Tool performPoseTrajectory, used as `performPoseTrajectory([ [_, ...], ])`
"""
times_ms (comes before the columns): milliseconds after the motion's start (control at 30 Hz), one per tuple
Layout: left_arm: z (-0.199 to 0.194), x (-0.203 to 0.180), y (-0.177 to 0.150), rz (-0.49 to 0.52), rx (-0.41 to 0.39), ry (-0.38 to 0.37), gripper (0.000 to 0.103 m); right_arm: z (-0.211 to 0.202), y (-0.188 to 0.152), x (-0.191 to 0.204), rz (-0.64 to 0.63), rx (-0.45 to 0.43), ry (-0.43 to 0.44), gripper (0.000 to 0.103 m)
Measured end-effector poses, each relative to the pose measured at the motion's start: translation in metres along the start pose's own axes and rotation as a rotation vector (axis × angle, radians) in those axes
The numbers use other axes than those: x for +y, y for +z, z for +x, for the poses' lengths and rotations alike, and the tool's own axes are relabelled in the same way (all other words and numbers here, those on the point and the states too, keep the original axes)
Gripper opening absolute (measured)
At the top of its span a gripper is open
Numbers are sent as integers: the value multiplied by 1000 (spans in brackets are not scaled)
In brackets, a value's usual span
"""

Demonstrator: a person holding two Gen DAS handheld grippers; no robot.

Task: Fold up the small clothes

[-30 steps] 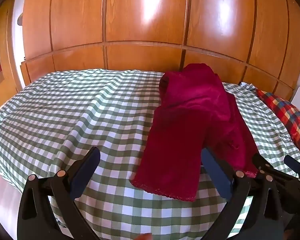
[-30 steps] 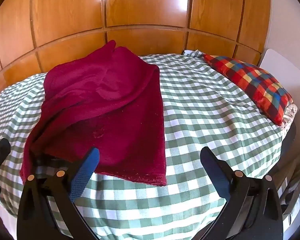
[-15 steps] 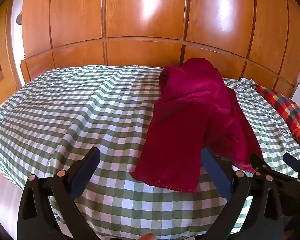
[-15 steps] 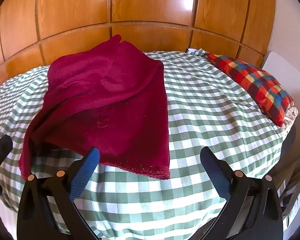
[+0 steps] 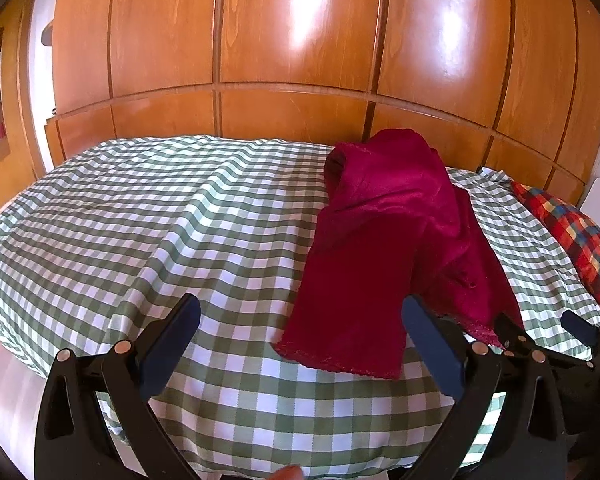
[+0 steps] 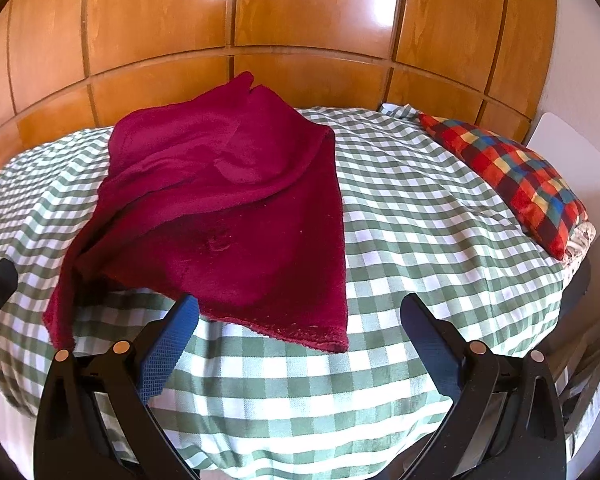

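A wooden panelled wall fills the upper frame above a bed in a green checked cover. A dark red garment lies rumpled at centre-left of the right wrist view, a plaid pillow at right. The left gripper and right gripper both gape wide at the lower edge, holding nothing.

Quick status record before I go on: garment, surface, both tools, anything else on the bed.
garment: dark red cloth, rumpled, partly doubled over, unfolded
surface: green-and-white checked bedspread
left tool: open, empty, near the cloth's hem
right tool: open, empty, at the cloth's near edge
other: plaid pillow at the bed's right side
backdrop: wooden panels
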State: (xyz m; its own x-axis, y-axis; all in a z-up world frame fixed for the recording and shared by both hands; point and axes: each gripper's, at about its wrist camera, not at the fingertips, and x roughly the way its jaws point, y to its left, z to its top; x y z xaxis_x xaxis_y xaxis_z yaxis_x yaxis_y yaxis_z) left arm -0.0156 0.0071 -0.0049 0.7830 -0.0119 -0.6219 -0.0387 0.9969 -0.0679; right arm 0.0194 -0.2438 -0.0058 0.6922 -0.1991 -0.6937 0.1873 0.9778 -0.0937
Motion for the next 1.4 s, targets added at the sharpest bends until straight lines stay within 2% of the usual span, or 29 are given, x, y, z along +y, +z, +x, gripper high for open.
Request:
performPoseTrajectory([
  [333, -2, -4, -3, 40, 3, 17, 100, 2, -2, -6, 29, 10, 15, 100],
  [700, -3, -1, -3, 39, 1, 35, 100, 3, -2, -7, 26, 9, 24, 100],
  [1400, -7, -9, -1, 69, -5, 14, 100, 3, 0, -8, 35, 11, 26, 100],
])
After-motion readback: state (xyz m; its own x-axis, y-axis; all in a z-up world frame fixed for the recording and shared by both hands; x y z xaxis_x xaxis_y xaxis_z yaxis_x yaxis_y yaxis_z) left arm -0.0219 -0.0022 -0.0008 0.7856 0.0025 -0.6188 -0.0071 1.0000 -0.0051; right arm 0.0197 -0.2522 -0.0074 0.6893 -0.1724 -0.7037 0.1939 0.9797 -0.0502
